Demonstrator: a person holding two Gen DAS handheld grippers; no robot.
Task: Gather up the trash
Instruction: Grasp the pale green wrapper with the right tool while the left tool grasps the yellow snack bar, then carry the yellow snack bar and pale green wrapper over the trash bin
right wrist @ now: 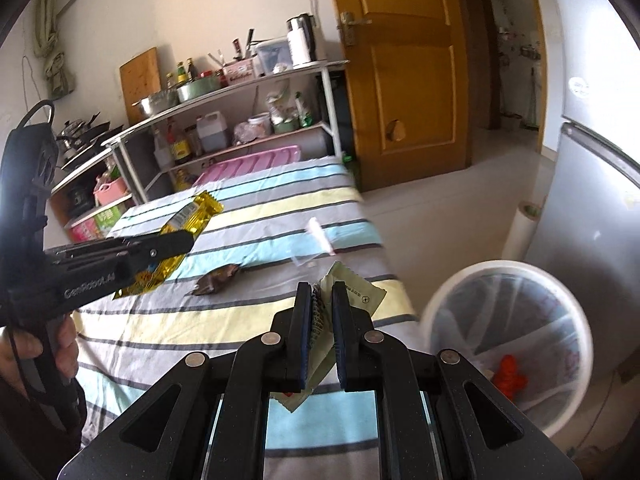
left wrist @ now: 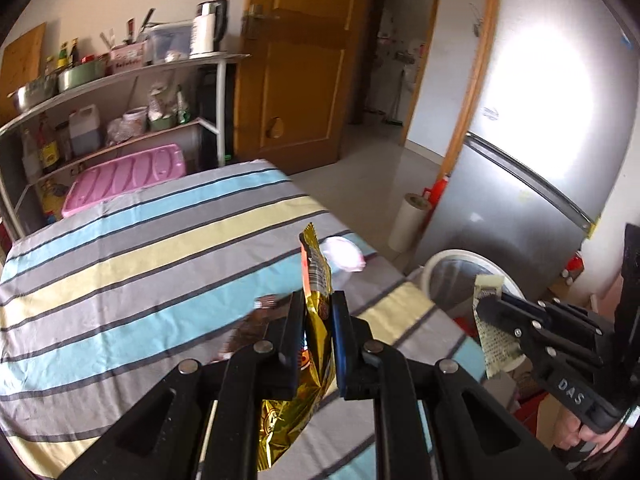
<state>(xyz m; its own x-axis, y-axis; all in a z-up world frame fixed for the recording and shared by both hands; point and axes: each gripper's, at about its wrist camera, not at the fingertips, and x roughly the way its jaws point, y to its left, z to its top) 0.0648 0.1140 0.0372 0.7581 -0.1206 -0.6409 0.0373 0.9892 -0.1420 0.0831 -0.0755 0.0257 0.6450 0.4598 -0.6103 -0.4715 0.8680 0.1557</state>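
Two wrappers are held: left gripper (left wrist: 318,308) clamps the gold packet (left wrist: 316,280), right gripper (right wrist: 322,300) the pale sachet (right wrist: 360,292). Beside the white bin (right wrist: 448,292), two more lie on the striped cloth (right wrist: 280,200): one brown wrapper (right wrist: 218,280), one clear wrapper (right wrist: 320,236).

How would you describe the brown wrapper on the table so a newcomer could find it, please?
Start at the striped tablecloth. Near its middle, between the gold packet in the left gripper and the clear wrapper, lies the brown wrapper. It is the only dark, crumpled piece lying loose.

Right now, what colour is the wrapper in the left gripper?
Gold wrapper, clearest in the left wrist view.
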